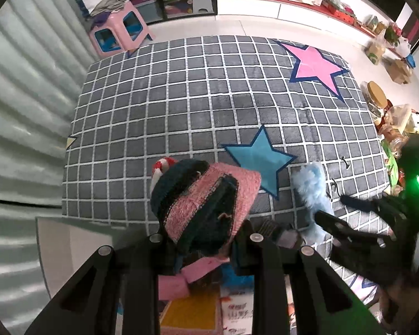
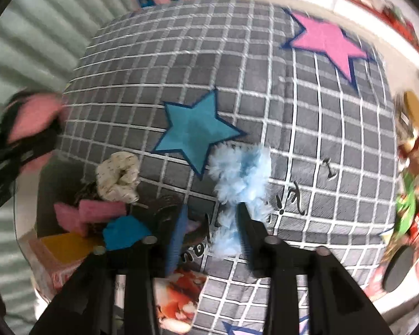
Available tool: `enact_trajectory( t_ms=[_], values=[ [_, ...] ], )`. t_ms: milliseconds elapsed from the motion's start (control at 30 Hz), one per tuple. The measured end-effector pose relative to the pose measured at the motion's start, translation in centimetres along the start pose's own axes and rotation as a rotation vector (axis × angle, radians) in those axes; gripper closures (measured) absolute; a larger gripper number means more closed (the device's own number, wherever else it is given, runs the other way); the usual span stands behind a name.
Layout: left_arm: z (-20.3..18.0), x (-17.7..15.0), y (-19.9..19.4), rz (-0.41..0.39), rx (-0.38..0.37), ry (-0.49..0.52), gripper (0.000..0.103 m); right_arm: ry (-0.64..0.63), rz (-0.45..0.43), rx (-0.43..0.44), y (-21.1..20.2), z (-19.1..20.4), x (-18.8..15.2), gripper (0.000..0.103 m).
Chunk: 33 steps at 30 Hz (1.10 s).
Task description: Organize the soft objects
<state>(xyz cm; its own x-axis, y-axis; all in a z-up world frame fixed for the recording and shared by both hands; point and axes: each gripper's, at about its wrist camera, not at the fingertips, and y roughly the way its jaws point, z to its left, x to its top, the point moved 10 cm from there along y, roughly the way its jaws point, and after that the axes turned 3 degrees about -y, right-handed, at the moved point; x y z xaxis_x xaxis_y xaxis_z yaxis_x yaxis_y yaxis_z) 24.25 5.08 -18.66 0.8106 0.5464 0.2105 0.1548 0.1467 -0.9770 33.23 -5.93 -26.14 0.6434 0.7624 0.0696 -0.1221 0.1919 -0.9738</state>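
Note:
My left gripper [image 1: 206,237] is shut on a pink and dark teal knitted soft item [image 1: 206,203], held above the near edge of the grey checked mat [image 1: 181,106]. A fluffy light blue soft item [image 1: 311,187] lies on the mat to its right. In the right wrist view my right gripper [image 2: 211,231] is open, its fingers on either side of the lower end of that fluffy blue item [image 2: 241,173]. A cream scrunchie [image 2: 118,177] lies at the mat's near left edge. The left gripper with the pink item [image 2: 33,117] shows blurred at far left.
A pile of pink, teal and yellow pieces [image 2: 97,223] sits below the scrunchie. A pink stool [image 1: 117,28] stands beyond the mat. Jars and packets [image 1: 388,114] crowd the right side. A ribbed curtain [image 1: 22,111] hangs on the left.

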Motion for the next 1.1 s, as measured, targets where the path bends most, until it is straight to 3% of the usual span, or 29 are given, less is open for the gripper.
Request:
enact_trajectory(
  t_ms=[33,333,367,433,500,533,733,1100],
  values=[
    [0.3,-0.4,-0.2,0.002,-0.001,-0.002,0.076,0.015,0.007,-0.012,0.7,-0.5,0.1,0.031],
    [1.2,-1.8,-0.7,0.015,-0.007,-0.033,0.076,0.061,0.115,-0.072,7.8,-2.4,0.7,0.033],
    [1.2,-1.8,-0.8,0.015,-0.008,-0.035,0.076,0.053,0.123,-0.081,8.3,-2.5,0.5,0.037],
    [1.1,-1.9,-0.9,0.016,-0.012,-0.035,0.075,0.042,0.138,-0.097,8.8,-2.6,0.2,0.062],
    [1.0,-2.1,-1.0,0.017,-0.014,-0.031,0.075,0.036,0.134,-0.097,8.7,-2.8,0.1,0.074],
    [0.9,-2.1,-1.1,0.018,-0.014,-0.028,0.075,0.040,0.138,-0.090,8.8,-2.8,0.0,0.074],
    [1.3,-2.8,-2.1,0.012,-0.007,-0.017,0.075,0.044,0.076,-0.033,4.7,-2.9,0.4,0.076],
    [2.9,-5.5,-5.7,-0.019,-0.009,-0.031,0.075,-0.029,-0.027,0.054,-4.7,1.7,-0.5,0.076]
  ],
)
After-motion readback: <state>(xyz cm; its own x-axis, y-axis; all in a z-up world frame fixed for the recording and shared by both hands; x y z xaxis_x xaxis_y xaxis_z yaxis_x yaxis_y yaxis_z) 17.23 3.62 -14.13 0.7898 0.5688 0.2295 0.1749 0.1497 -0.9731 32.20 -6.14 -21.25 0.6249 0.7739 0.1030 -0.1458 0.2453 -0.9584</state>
